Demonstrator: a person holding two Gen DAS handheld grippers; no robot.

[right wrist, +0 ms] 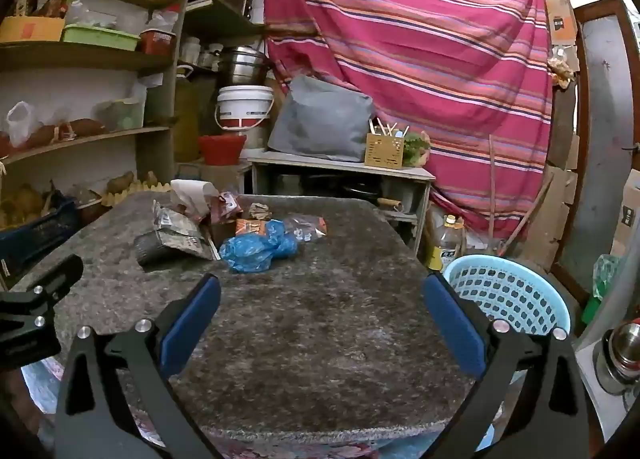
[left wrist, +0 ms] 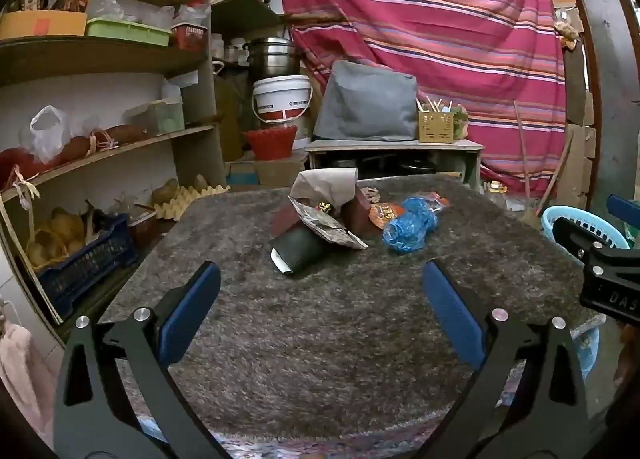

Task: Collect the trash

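Observation:
A heap of trash lies at the far side of a grey shaggy table cover (left wrist: 320, 319): a crumpled blue plastic bag (left wrist: 408, 229), a black pouch (left wrist: 300, 249), a printed foil wrapper (left wrist: 332, 225), an orange snack packet (left wrist: 382, 213), a brown carton (left wrist: 358, 213) and beige paper (left wrist: 324, 183). My left gripper (left wrist: 320, 287) hovers open over the near half of the cover, well short of the heap, nothing between its blue pads. In the right wrist view my right gripper (right wrist: 320, 299) is open too, with the blue bag (right wrist: 256, 247) ahead to its left. A light blue perforated basket (right wrist: 508, 291) stands right of the table.
Wooden shelves (left wrist: 100, 55) with boxes, bags and egg trays line the left. Behind the table are a low bench (left wrist: 396, 147) with a grey cushion, a white bucket (left wrist: 282, 97) and a red bowl. A striped red cloth (left wrist: 440, 19) hangs at the back. An oil bottle (right wrist: 448, 243) stands by the basket.

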